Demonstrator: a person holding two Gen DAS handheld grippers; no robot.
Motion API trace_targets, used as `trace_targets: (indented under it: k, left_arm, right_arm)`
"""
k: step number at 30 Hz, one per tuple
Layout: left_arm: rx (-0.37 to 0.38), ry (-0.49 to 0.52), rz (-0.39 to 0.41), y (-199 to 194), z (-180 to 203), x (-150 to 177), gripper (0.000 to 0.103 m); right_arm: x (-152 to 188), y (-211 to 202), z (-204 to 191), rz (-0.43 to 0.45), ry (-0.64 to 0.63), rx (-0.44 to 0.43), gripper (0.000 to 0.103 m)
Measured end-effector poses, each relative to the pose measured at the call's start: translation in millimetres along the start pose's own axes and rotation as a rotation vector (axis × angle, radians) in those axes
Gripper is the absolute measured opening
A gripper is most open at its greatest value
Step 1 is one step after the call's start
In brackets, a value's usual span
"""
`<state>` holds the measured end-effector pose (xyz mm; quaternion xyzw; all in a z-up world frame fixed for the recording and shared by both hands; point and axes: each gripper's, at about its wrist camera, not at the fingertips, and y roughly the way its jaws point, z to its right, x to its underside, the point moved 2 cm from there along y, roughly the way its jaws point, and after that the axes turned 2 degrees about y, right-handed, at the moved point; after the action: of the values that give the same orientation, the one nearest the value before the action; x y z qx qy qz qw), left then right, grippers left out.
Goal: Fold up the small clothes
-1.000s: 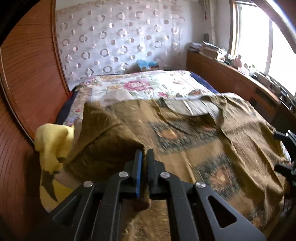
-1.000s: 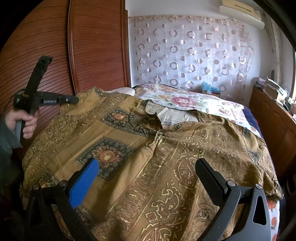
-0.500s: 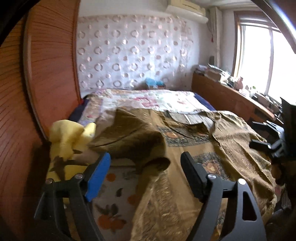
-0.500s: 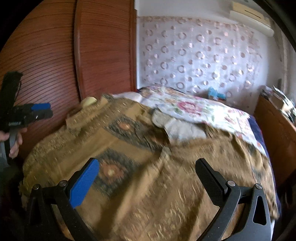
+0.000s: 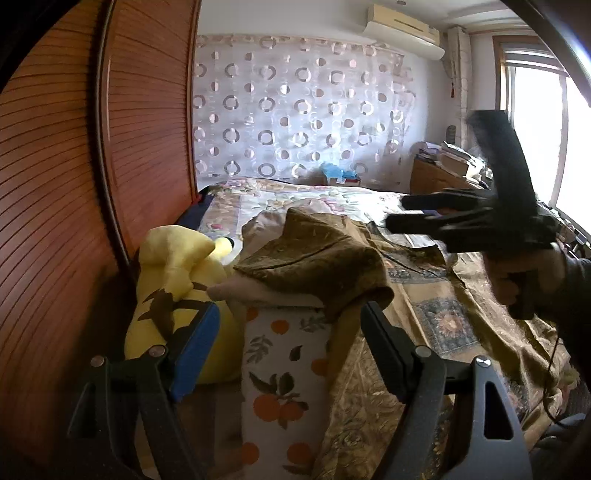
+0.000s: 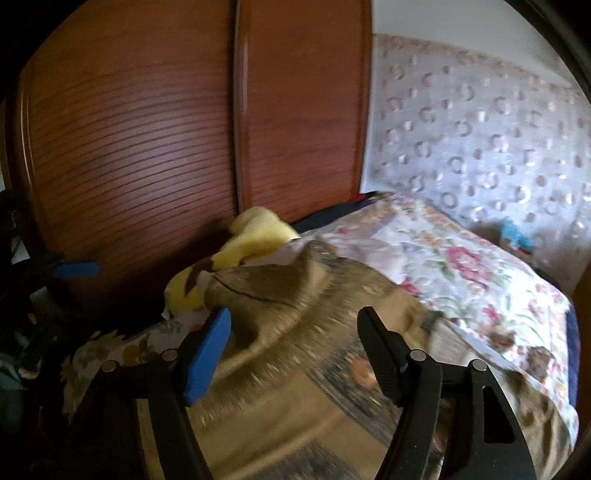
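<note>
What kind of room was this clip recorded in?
Most likely a home bedroom: a bed with a floral cover, a wooden wardrobe beside it, a wall air conditioner, and a yellow plush toy by the brown shirt.

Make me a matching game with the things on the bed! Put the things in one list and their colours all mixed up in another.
Things:
1. plush toy
2. patterned shirt
3. pillow with oranges
4. box by the curtain

Colours:
A. blue
B. golden brown
C. yellow
D. white with orange fruit

Pairs: 1-C, 2-B, 3-D, 4-A
</note>
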<state>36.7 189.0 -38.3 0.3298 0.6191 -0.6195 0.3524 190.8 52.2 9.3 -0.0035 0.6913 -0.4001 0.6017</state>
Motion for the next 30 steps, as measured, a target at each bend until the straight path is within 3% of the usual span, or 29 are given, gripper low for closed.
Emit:
trace_targets:
  k: [7, 11, 14, 15, 16, 23, 27, 30]
  left_arm:
    - [-0.004, -0.012, -0.008, -2.7, -8.2, 7.8, 0.079]
    - [0.008, -0.021, -0.008, -0.8, -8.1, 10.8, 0.079]
    - [0.016, -0.017, -0.012, 0.4, -4.0, 12.8, 0.079]
    - [0.018, -0.014, -0.015, 1.4, -2.0, 14.0, 0.079]
    - [0.020, -0.012, -0.017, 2.4, -1.1, 14.8, 0.079]
    - [0.032, -0.004, -0.028, 7.5, 9.0, 17.6, 0.079]
    - [0.039, 0.004, -0.030, 10.8, 16.7, 14.9, 0.079]
    - [0.046, 0.010, -0.031, 12.5, 20.4, 12.7, 0.079]
  right_arm:
    - [-9.3, 52.3, -12.3, -0.096, -0.062, -0.065, 0.065]
    - [-7.0, 79.4, -18.2, -0.183, -0.110, -0.041, 0.062]
    - [1.9, 89.4, -15.4, -0.244, -0.128, 0.002, 0.039]
    - [3.9, 91.8, -12.7, -0.245, -0.128, 0.022, 0.019]
    - [5.8, 91.8, -7.5, -0.235, -0.113, 0.024, 0.012]
    - [29.4, 58.9, 48.8, -0.114, 0.238, 0.063, 0.008]
    - [51.9, 45.7, 61.6, -0.132, 0.233, 0.195, 0.011]
    - [58.3, 43.9, 66.5, -0.131, 0.258, 0.213, 0.020]
